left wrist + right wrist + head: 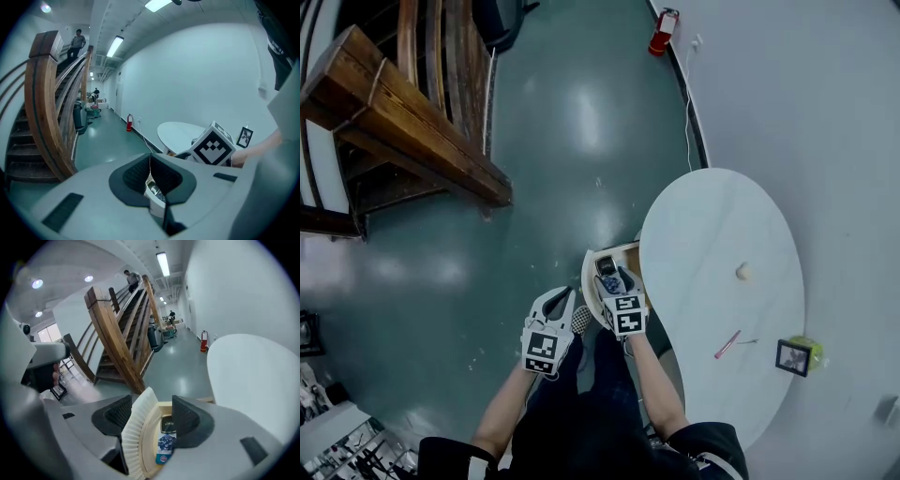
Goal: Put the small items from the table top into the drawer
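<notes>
A drawer (592,270) stands pulled out at the left edge of the white oval table (703,234). Its ribbed white front (136,432) runs between the jaws of my right gripper (150,416), which are open, one outside and one inside the drawer. A black item (168,423) and a blue packet (165,446) lie in it. On the table top sit a small cream object (742,272), a pink pen (727,344) and a small picture frame (793,356). My left gripper (560,298) hangs shut and empty left of the drawer, above the floor.
A wooden staircase (403,122) fills the far left, with a person (75,43) on it. A red fire extinguisher (664,31) stands by the wall with a cable (688,103) running along it. The person's legs (600,412) are below the drawer.
</notes>
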A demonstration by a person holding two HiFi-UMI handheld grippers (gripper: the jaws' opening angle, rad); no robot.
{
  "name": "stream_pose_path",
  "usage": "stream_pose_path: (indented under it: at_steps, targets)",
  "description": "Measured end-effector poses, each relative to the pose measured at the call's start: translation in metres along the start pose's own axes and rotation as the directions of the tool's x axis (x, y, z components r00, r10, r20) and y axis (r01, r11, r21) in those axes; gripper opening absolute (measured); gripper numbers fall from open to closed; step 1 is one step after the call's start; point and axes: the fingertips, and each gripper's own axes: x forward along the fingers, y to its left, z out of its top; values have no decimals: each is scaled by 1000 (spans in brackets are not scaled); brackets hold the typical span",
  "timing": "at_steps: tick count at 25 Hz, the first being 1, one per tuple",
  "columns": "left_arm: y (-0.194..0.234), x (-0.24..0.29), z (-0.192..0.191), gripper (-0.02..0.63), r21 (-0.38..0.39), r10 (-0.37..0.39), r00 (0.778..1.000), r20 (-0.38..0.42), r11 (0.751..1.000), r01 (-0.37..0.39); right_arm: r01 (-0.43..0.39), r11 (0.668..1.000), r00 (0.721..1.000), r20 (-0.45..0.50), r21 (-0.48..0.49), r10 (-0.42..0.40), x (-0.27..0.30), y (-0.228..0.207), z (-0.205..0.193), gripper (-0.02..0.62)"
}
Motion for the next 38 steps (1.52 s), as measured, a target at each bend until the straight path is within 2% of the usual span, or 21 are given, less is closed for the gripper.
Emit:
stream_pose_path:
  at_steps: [7,13,17,22,27,33,38]
  targets:
    - [-11,-31,49,20,63,-18,997,78,998,13,26,998,986,165,-51,-17,-78,16,60,288]
    - [-30,-63,95,20,122,-25,985,169,993,4,63,989,943,333,-133,-16,-154,36,100,274]
    - [-41,-80,122,20,150,-44,974,224,989,11,110,986,901,432,-125,-46,-197,42,124,179]
    - [-54,-95,147,20,184,-66,958,280,983,14,157,981,851,519,-112,-77,-236,48,143,101]
    - [-60,-110,168,20,212,-75,946,317,977,6,188,978,818,566,-91,-105,-262,48,149,50]
    - [-71,-113,168,20,210,-84,943,324,978,14,174,982,822,560,-78,-101,-273,42,133,29]
    - [-73,-104,161,20,197,-80,950,303,980,19,175,982,822,560,-70,-106,-276,38,132,29]
